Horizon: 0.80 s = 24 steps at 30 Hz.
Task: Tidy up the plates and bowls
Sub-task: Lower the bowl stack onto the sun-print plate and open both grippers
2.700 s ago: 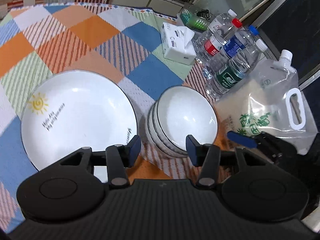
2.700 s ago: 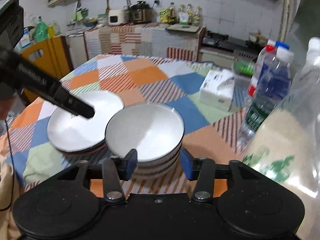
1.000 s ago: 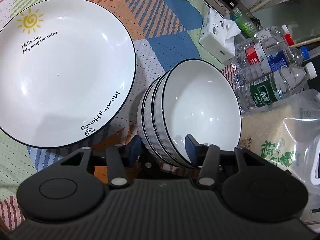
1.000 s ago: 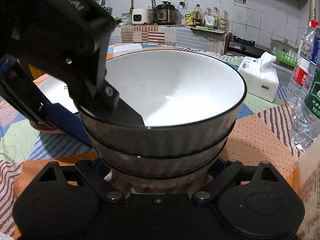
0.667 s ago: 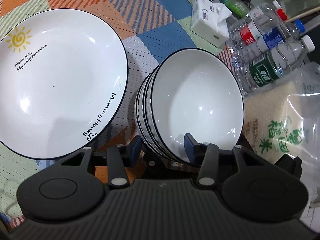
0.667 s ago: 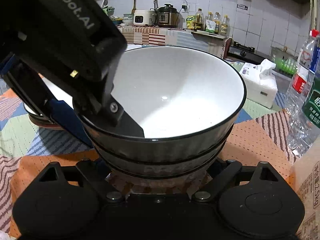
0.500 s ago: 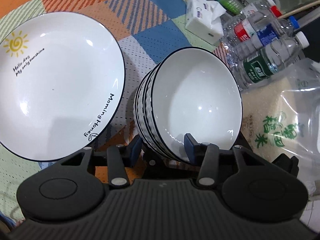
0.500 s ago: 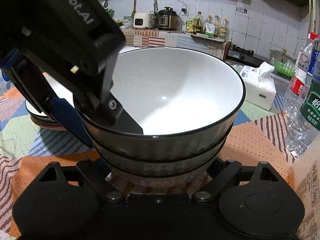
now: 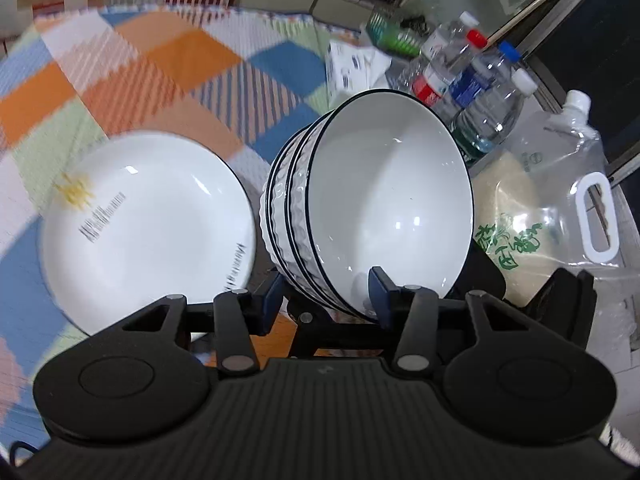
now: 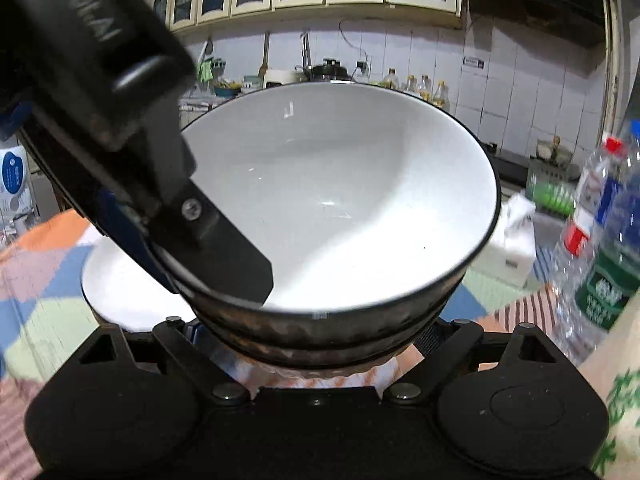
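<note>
My left tool (image 9: 326,294) was clamped on the near rim of the bowls (image 9: 384,200), one finger inside the top bowl and the other down the outside of the stack. The right tool (image 10: 320,344) sat under the stack with its fingers spread round the base; I couldn't tell if it was actually squeezing, since the bowls hid the tips. In the right view the left tool (image 10: 224,256) showed its black finger hooked over the rim.

The stack was tilted and looked lifted off the desk (image 9: 168,72), mouth facing me. Just left of it was the plate (image 9: 148,228), flat on the checked cloth, blurry. Behind the bowls stood the bottles (image 9: 480,92) and a tissue pack (image 9: 352,64), with a rice bag (image 9: 540,216) to the right.
</note>
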Each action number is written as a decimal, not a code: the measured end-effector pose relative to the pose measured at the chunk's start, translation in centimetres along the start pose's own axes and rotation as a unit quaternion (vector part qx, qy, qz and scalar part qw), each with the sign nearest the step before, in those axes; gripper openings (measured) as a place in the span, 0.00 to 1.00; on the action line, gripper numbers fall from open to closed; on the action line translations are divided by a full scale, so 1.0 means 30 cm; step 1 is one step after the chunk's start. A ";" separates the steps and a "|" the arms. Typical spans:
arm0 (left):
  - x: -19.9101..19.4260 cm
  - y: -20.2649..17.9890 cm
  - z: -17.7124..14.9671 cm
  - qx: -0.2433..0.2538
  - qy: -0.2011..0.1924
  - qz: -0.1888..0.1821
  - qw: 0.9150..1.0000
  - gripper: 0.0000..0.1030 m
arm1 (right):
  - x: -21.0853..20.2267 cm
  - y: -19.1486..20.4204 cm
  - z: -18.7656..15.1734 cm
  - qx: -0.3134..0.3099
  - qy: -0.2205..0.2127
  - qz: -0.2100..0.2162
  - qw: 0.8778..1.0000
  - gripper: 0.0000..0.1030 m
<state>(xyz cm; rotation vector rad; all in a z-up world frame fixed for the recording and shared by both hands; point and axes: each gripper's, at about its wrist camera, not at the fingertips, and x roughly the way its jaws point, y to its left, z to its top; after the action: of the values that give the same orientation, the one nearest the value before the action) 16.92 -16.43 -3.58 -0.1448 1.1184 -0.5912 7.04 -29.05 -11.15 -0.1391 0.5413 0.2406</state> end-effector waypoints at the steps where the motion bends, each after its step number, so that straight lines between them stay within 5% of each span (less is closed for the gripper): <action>1: -0.021 0.008 0.004 0.002 -0.003 0.001 1.000 0.44 | -0.001 0.012 0.017 0.000 -0.003 0.002 1.000 0.92; 11: -0.166 0.180 0.035 -0.019 -0.007 0.039 0.999 0.44 | 0.080 0.169 0.150 -0.003 -0.012 0.042 0.999 0.91; 24: -0.094 0.361 0.006 -0.046 0.035 0.044 0.997 0.44 | 0.235 0.265 0.127 0.013 0.046 0.052 0.997 0.91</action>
<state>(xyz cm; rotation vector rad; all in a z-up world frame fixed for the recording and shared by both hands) 20.27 -5.94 -5.53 -0.1553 1.2151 -0.4697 12.69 -19.32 -12.15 -0.0961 0.6442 0.3299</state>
